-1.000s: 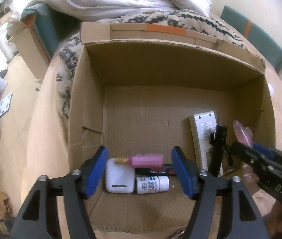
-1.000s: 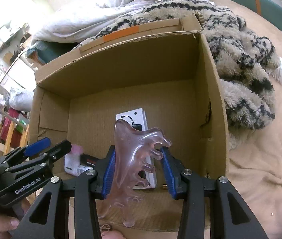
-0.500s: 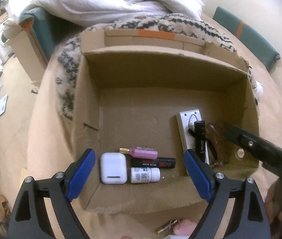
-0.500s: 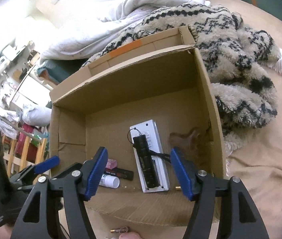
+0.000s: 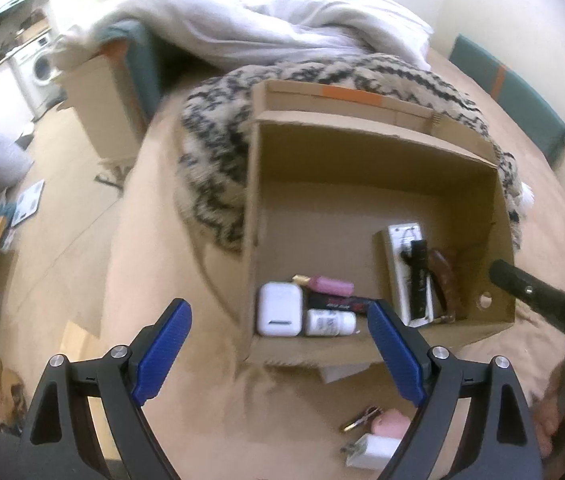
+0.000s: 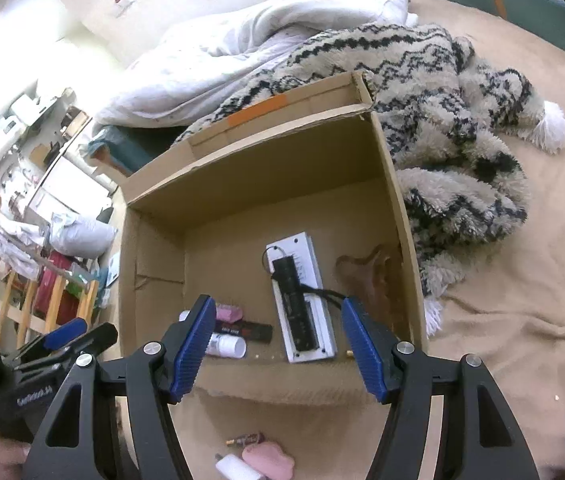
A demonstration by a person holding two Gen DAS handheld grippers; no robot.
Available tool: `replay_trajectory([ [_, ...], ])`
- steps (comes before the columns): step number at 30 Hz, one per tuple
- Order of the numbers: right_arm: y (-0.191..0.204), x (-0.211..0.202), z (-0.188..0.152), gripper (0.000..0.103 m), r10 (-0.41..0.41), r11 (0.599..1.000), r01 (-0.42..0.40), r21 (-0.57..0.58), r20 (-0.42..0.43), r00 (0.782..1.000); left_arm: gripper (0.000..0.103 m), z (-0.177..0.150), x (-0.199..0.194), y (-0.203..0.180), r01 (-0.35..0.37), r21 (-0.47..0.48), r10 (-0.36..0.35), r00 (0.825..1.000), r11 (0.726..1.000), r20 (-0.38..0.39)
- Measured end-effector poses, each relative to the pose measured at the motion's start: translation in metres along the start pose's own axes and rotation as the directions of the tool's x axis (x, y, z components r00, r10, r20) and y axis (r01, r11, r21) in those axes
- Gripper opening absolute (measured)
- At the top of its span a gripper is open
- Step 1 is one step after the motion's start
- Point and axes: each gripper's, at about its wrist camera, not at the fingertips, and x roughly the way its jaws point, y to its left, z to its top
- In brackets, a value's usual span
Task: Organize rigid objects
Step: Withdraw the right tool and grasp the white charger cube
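Observation:
An open cardboard box [image 5: 362, 148] [image 6: 242, 168] sits on the bed. Inside lie a white earbud case [image 5: 279, 315], a pink tube [image 5: 330, 285], a black-red stick [image 5: 336, 302], a white bottle [image 5: 330, 323] [image 6: 227, 345], a white remote [image 6: 306, 300] with a black flashlight [image 6: 294, 308] on it, and a translucent pink comb-like piece [image 6: 370, 276] [image 5: 444, 276] against the right wall. My left gripper [image 5: 278, 354] is open and empty, held in front of the box. My right gripper [image 6: 278, 352] is open and empty over the box's near edge.
On the sheet in front of the box lie a white charger plug [image 5: 370, 450] [image 6: 238, 469], a pink soft item [image 6: 268, 456] and a small gold-tipped item [image 5: 358, 424]. A patterned fuzzy blanket [image 6: 442, 100] and a white duvet [image 5: 262, 28] lie behind the box.
My right gripper opened and let go of the pink comb-like piece, which now rests in the box by the right wall. Both grippers pulled back and up from the box.

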Motion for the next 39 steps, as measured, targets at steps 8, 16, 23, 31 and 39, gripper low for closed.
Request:
replay_trajectory([
  [8, 0.009, -0.014, -0.030, 0.069, 0.045, 0.999, -0.046, -0.006, -0.051, 0.998, 0.088, -0.035, 0.001, 0.023, -0.009, -0.049, 0.006, 0.998, 0.999, -0.063],
  [16, 0.022, -0.001, -0.068, 0.069, 0.069, 0.996, -0.078, -0.033, -0.204, 0.976, 0.089, -0.048, -0.003, 0.035, -0.013, -0.097, 0.006, 0.997, 0.995, -0.075],
  [23, 0.022, 0.049, -0.117, 0.069, 0.061, 0.998, -0.049, 0.038, -0.471, 0.880, 0.089, -0.044, 0.001, 0.040, 0.001, -0.147, -0.013, 0.997, 0.989, -0.082],
  [31, 0.020, 0.043, -0.170, 0.069, 0.044, 0.946, 0.094, 0.310, -0.410, 0.911, 0.089, -0.047, -0.002, 0.025, -0.008, -0.101, 0.000, 0.997, 0.995, -0.078],
  [39, 0.047, 0.069, -0.169, 0.069, -0.142, 0.941, 0.242, 0.237, -0.375, 0.916, 0.089, -0.050, -0.004, 0.025, -0.007, -0.099, -0.001, 0.997, 0.995, -0.080],
])
